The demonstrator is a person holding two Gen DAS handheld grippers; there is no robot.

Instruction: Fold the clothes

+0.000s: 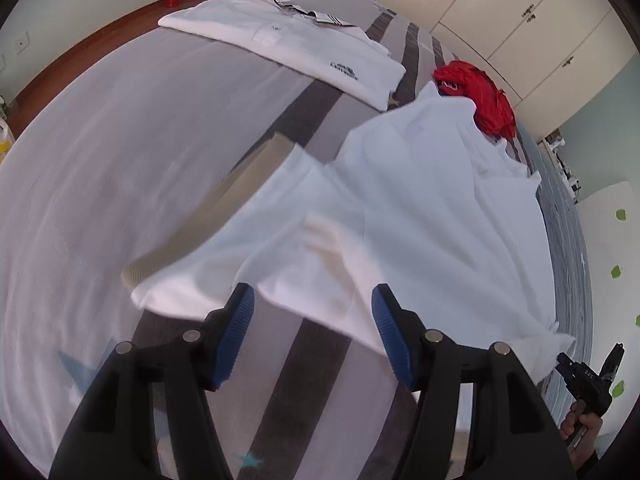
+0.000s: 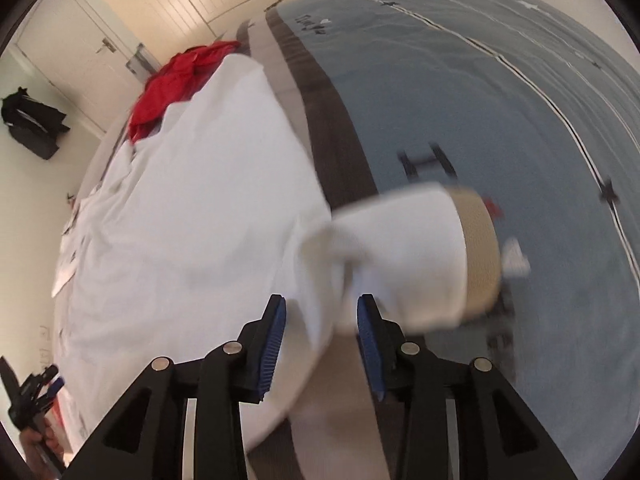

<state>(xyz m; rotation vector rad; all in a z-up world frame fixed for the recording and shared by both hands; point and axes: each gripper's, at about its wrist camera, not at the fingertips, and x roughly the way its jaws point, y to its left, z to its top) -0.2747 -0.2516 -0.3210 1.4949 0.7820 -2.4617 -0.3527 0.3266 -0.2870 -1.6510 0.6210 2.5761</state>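
Both jaws gape wide, left gripper (image 1: 313,334) and right gripper (image 2: 321,342) over the white shirt (image 1: 400,208). Pinch each tan-cuffed sleeve (image 2: 478,252) at its edge, judging by the loose spread.

Bright even indoor light, soft shadows, strong fisheye bending at dark edges, motion blur on the white cotton shirt's beige-cuffed sleeve (image 2: 420,256)

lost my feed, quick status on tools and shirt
Left tool open, right tool open. White shirt spread unfolded, sleeve loose. Red cloth touching its far edge.
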